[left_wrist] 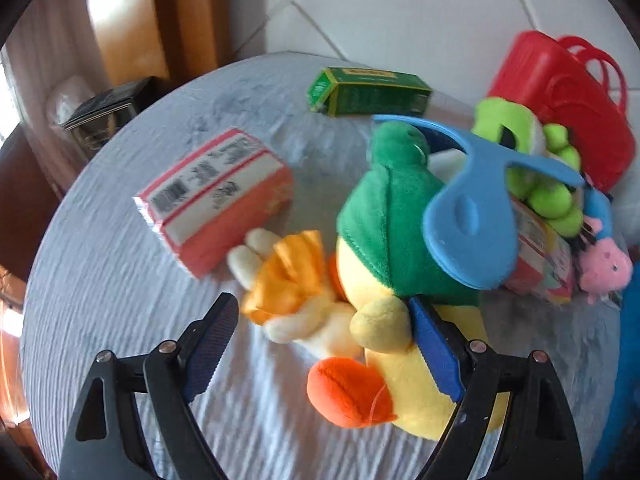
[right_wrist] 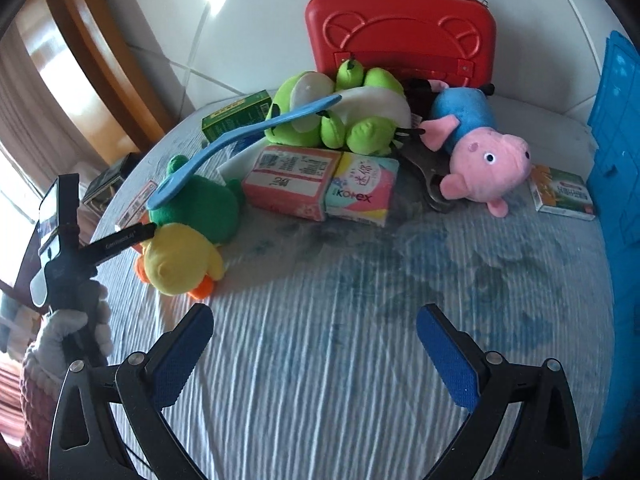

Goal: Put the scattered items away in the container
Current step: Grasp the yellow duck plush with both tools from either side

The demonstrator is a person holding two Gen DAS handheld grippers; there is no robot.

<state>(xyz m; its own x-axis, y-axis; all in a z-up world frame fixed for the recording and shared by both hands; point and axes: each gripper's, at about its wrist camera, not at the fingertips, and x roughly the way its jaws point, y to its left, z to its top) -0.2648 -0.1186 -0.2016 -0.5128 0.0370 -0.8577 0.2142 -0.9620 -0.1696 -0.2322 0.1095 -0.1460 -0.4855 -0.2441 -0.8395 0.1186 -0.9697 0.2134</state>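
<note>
A yellow duck plush [left_wrist: 384,220] with a green hood and an orange scarf lies on the round table [left_wrist: 120,320]. My left gripper [left_wrist: 326,346] stands open low over it, the duck's wing and foot between the jaws and the right pad [left_wrist: 436,354] close against its body. A blue spatula [left_wrist: 468,220] rests across the duck and a green frog plush [right_wrist: 340,120]. In the right wrist view my right gripper [right_wrist: 316,356] is open over bare cloth with nothing in it. Behind the pile stands a shut red case [right_wrist: 400,36]. A blue crate [right_wrist: 616,140] is at the right edge.
Also scattered are a pink pig plush [right_wrist: 480,160], a pink tissue pack [right_wrist: 288,180], a Kotex pack [right_wrist: 360,196], a green box [right_wrist: 236,120], a small orange-green box [right_wrist: 560,196], a pink box [left_wrist: 216,200] and metal tongs [right_wrist: 428,176]. A gloved hand [right_wrist: 68,332] holds the left gripper.
</note>
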